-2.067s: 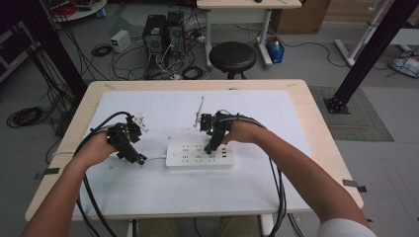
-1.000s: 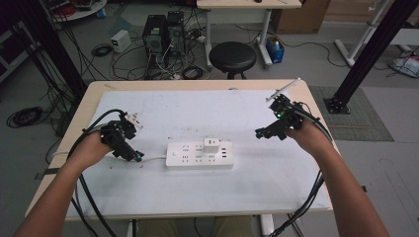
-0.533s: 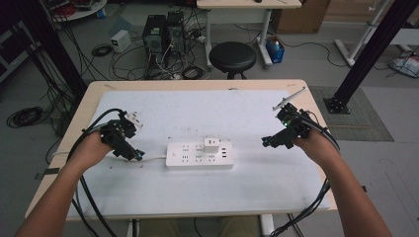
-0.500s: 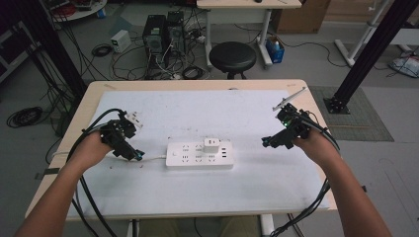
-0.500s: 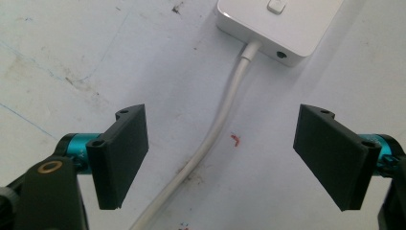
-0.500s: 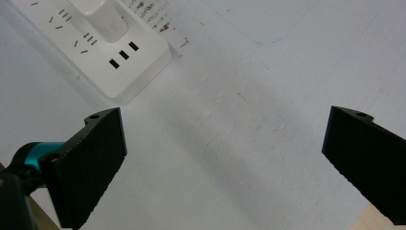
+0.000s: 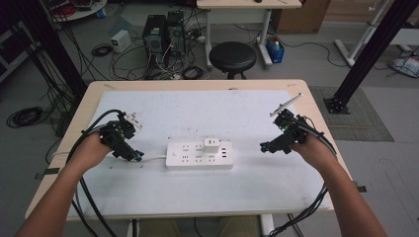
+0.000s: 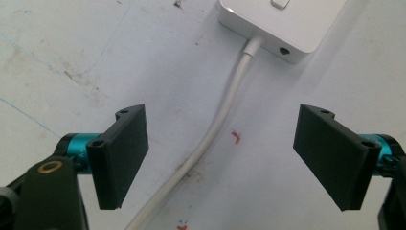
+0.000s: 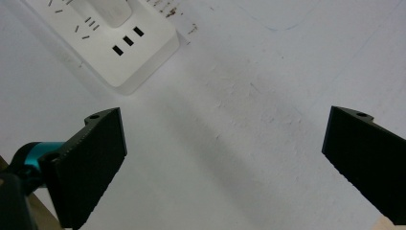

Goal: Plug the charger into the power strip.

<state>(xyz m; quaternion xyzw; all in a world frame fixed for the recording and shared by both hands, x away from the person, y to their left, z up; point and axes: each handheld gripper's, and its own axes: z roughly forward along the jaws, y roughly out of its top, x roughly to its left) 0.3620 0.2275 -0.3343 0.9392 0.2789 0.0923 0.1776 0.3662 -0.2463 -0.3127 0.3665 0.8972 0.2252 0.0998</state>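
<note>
A white power strip (image 7: 199,154) lies flat in the middle of the white table, with a white adapter (image 7: 211,145) plugged into its top. Its white cable (image 8: 215,129) runs out of its left end (image 8: 282,26) and passes between the jaws of my left gripper (image 8: 220,158), which stands open over it without touching. That gripper (image 7: 132,154) hovers just left of the strip. My right gripper (image 7: 267,146) is open and holds nothing, well right of the strip. Its jaws (image 9: 225,163) frame bare table, with the strip's right end (image 9: 119,48) at the upper left.
The table's wooden rim (image 7: 316,108) lies close behind the right hand. Black cables trail from both grippers over the front edge. Beyond the table stand a black stool (image 7: 232,56), computer towers (image 7: 165,32) and tangled floor cables.
My right gripper left the power strip, swung out to the far right of the table, then drifted slightly toward the front. The adapter stays plugged in. The left gripper has not moved.
</note>
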